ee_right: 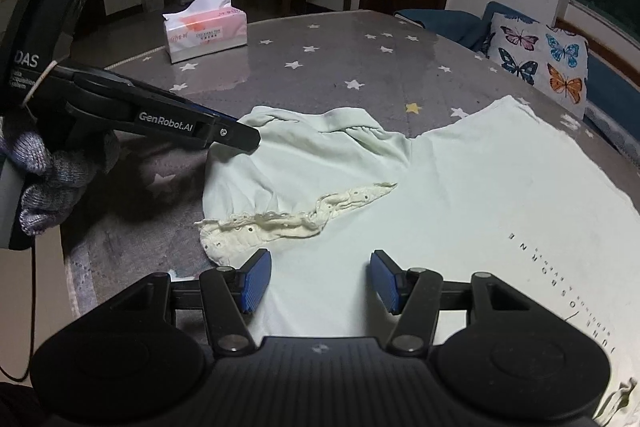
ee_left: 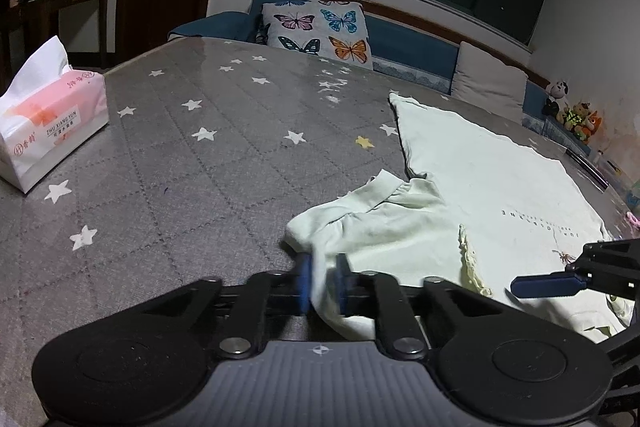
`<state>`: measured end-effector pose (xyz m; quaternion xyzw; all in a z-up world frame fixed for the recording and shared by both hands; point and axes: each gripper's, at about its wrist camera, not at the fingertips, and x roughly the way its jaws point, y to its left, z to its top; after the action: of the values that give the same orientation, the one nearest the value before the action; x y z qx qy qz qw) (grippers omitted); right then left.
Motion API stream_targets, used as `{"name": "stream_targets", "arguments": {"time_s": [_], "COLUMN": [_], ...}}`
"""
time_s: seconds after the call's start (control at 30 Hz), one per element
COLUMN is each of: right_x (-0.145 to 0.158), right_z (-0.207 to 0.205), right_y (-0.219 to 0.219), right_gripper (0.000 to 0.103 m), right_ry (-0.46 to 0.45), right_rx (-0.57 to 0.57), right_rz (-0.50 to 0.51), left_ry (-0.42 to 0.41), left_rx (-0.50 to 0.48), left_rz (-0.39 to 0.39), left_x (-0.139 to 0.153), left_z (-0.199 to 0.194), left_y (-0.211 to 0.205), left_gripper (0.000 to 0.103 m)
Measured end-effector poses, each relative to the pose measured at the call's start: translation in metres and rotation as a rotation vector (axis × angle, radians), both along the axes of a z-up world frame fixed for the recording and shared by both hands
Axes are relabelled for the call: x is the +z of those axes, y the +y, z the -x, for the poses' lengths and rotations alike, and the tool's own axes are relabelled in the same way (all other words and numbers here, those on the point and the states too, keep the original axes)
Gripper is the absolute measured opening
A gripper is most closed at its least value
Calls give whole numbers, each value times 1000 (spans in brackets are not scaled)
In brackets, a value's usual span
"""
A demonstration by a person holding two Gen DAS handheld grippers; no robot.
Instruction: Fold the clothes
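Mint shirt [ee_left: 460,187] sleeve hides between left gripper [ee_left: 322,283] jaws.

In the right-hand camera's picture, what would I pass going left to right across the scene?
Left gripper → tissue pack → pale green shirt → butterfly pillow.

A grey quilted desk [ee_right: 320,75] cover with white stars carries the things. A pale green garment [ee_right: 460,187] lies spread on it. A tissue pack [ee_right: 204,35] sits near the far edge, well apart.
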<state>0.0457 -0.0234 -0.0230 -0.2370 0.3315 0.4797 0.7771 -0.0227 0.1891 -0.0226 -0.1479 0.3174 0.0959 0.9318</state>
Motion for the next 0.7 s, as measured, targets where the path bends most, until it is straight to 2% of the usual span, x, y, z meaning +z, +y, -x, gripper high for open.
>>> {"name": "stream_targets", "arguments": {"time_s": [0.23,0.43,0.53,0.7], "right_x": [-2,-3,-3,-2], "right_z": [0,0,-2,-4], "right_y": [0,0,-1,-6], "right_gripper": [56,56,56,56], "right_ry": [5,11,15,26], "right_rx": [0,1,3,-1], "right_rz": [-9,-20,-28,-45], "left_ry": [-105,-243,-253,-209], "left_rx": [-20,-179,-264,-409], "left_rz": [9,12,23,67], "left_x": [27,59,61,51], "left_z": [7,5,-6,-20], "left_y": [-8,-45,-64,-89], "left_gripper": [3,2,2,5]}}
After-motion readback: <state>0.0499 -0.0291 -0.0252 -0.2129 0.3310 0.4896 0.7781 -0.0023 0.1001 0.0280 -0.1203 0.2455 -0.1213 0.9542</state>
